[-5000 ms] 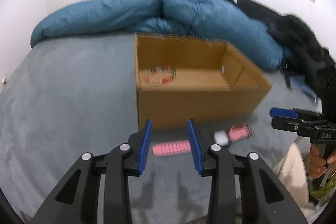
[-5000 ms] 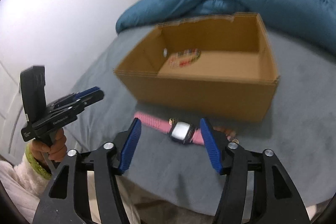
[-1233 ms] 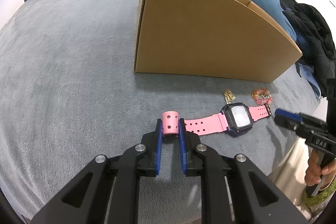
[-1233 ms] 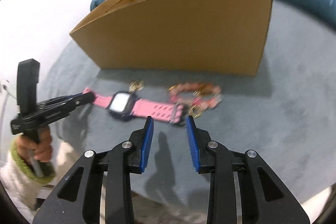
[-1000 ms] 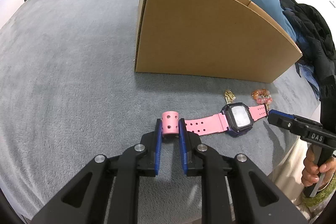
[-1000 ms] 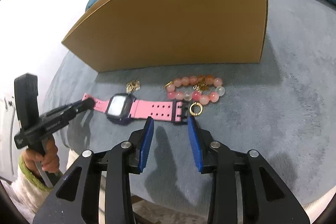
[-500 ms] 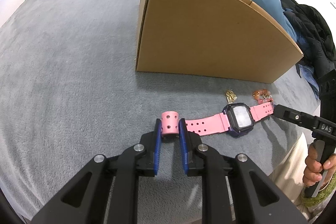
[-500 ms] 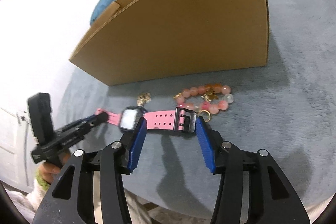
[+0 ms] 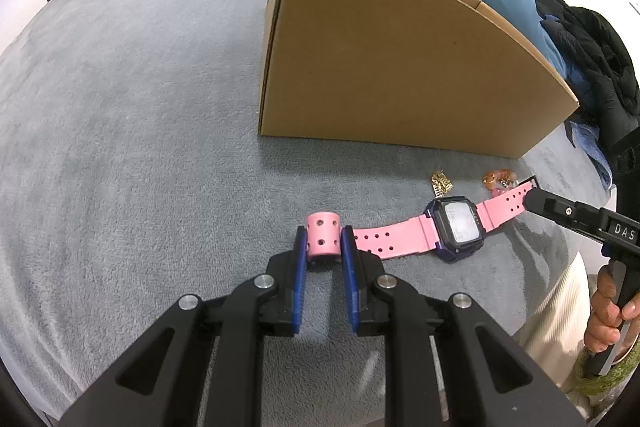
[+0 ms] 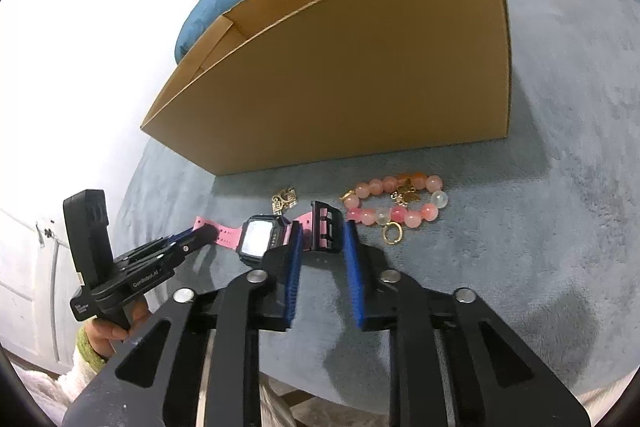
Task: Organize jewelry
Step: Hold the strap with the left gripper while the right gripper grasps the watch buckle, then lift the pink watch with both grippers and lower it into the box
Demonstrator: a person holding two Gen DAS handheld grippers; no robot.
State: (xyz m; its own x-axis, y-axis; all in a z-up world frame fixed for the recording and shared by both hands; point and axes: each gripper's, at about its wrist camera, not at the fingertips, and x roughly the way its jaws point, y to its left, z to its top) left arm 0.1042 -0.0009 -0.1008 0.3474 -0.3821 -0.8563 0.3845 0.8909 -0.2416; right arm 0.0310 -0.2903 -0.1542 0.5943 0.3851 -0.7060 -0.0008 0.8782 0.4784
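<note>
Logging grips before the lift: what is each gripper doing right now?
Left gripper: shut on the watch strap's free end.
Right gripper: just closed on its buckle end.

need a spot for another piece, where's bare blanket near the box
Bare grey blanket spreads left of the cardboard box, and right of the bead bracelet. Crowded: the strip before the box, with the pink watch, gold charm and both grippers.

One pink watch [image 9: 456,227], one beaded bracelet [image 10: 394,203], one small gold charm [image 10: 285,202], one cardboard box [image 9: 392,67] and two grippers, left gripper [image 9: 324,247] and right gripper [image 10: 320,239]
</note>
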